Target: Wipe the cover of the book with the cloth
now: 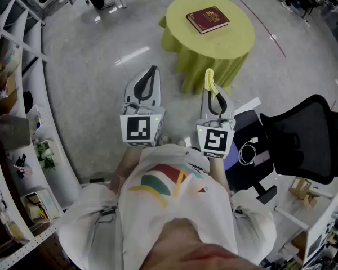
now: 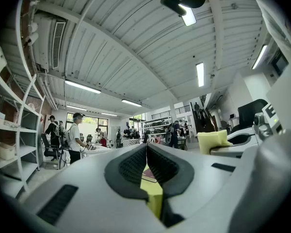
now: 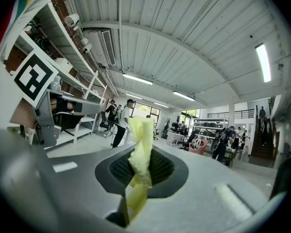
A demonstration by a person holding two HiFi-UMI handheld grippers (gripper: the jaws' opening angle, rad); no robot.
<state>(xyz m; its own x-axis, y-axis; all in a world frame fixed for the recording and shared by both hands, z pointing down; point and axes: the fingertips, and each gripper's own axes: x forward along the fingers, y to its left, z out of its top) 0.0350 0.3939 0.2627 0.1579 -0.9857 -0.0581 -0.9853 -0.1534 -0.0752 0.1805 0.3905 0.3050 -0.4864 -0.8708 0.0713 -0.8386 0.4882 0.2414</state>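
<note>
on table (image 1: 239, 46), book (image 1: 208, 19) in head view, left tongs (image 2: 146, 147) closed, right tongs (image 3: 141, 153) gripping cloth (image 3: 139, 130)

Bare floor (image 1: 96, 72) lay open at centre, up to the table (image 1: 239, 41) at upper middle, its top free around the book (image 1: 208, 19). Shelves (image 1: 36, 103) lined the left edge; a chair (image 1: 304, 136) blocked the right.
</note>
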